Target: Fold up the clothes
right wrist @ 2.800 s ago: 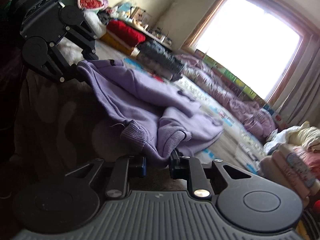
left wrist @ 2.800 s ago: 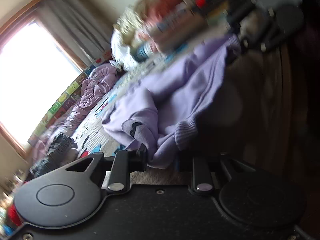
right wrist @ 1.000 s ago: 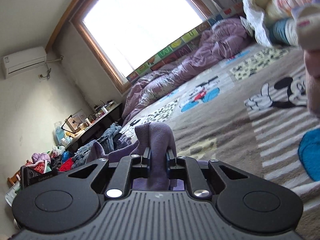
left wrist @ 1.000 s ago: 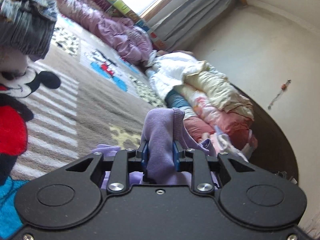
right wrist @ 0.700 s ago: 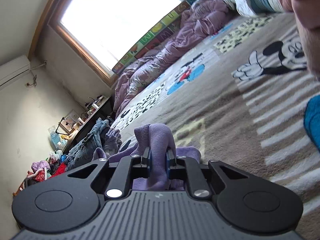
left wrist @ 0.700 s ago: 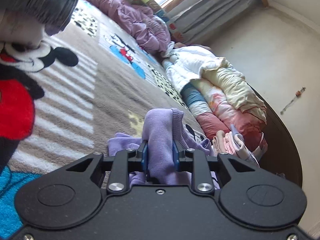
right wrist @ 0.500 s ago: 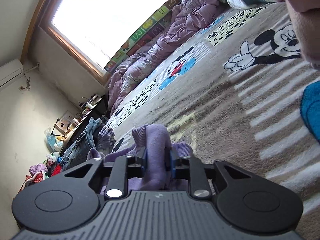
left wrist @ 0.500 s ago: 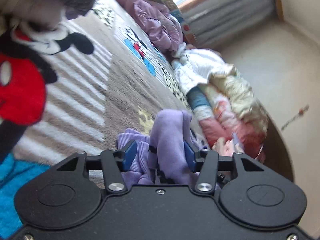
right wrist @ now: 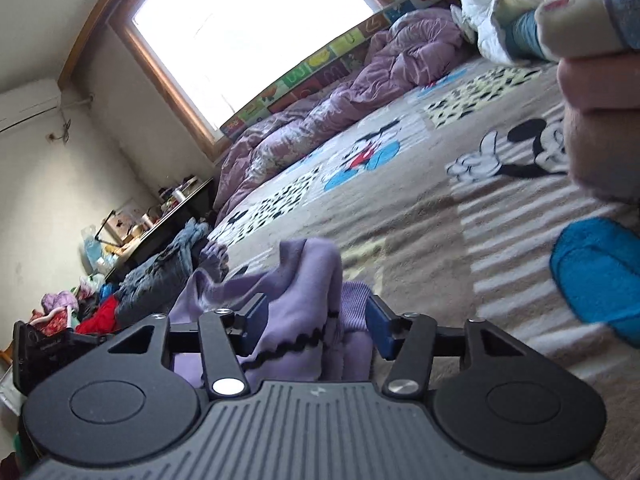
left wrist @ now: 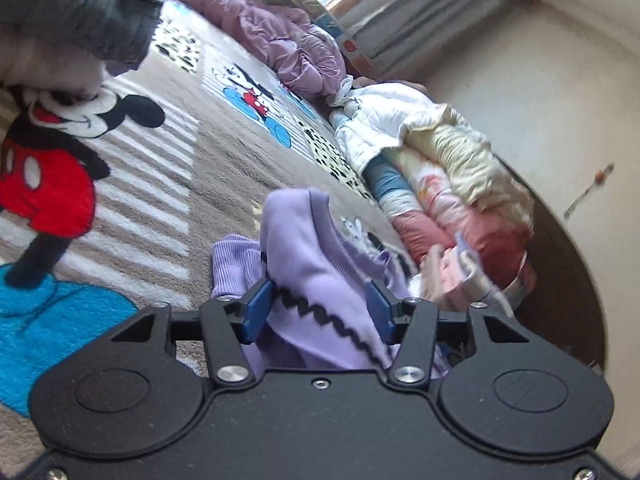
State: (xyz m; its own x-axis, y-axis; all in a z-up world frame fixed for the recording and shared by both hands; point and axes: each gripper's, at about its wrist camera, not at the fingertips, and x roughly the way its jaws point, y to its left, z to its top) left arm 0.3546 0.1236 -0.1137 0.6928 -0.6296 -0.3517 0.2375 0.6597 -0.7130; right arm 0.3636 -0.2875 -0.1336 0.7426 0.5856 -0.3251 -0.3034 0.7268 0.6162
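A lilac sweater (left wrist: 304, 248) with black zigzag trim lies bunched on the cartoon-print blanket (left wrist: 168, 184). A fold of it stands up between the blue pads of my left gripper (left wrist: 318, 312). Those jaws are closing, but the pads stand apart and do not press the cloth. In the right wrist view the same sweater (right wrist: 304, 280) rises between the pads of my right gripper (right wrist: 316, 322). Those jaws are opening, with a gap on each side of the fold. The sweater's lower part is hidden behind both gripper bodies.
A stack of folded clothes and quilts (left wrist: 440, 184) stands to the right, a purple quilt (left wrist: 280, 40) lies under the window, and a denim pile (left wrist: 80, 8) sits at upper left. The right wrist view shows jeans (right wrist: 168, 264), a cluttered desk (right wrist: 160, 220) and folded pink cloth (right wrist: 592, 120) close by.
Both grippers were shut on folds of the lilac sweater. Their jaws now stand spread and the cloth sits loose between the pads.
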